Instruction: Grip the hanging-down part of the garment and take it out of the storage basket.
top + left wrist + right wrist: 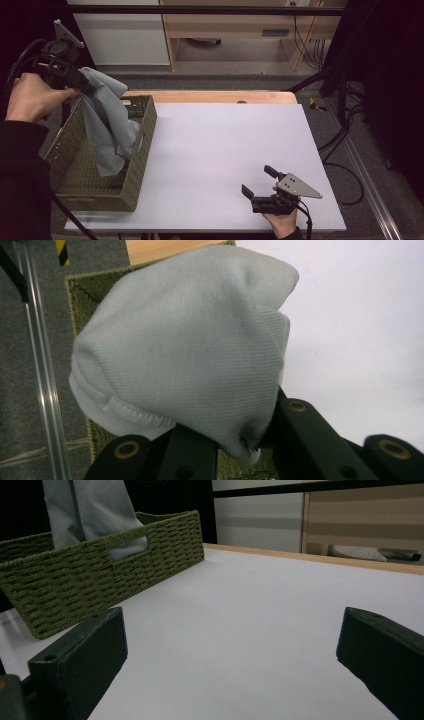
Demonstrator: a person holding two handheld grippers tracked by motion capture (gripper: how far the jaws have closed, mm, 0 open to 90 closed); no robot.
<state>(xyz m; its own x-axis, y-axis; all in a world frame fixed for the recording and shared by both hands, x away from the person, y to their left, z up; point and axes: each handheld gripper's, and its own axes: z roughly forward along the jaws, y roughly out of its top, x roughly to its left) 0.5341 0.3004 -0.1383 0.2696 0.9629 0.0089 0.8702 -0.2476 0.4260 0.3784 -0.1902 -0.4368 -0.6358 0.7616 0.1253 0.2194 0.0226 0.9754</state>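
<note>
Nearest, at the table's front edge, the right claw (pixel 257 182) rests low on the white table (pixel 225 150) with its jaws spread wide apart and nothing between them. Farther back on the left, the woven olive basket (pixel 137 150) sits at the table's left edge. Above it, the left claw (pixel 82 85) is clamped on a pale grey cloth (pixel 107 125), which hangs down into the basket.
</note>
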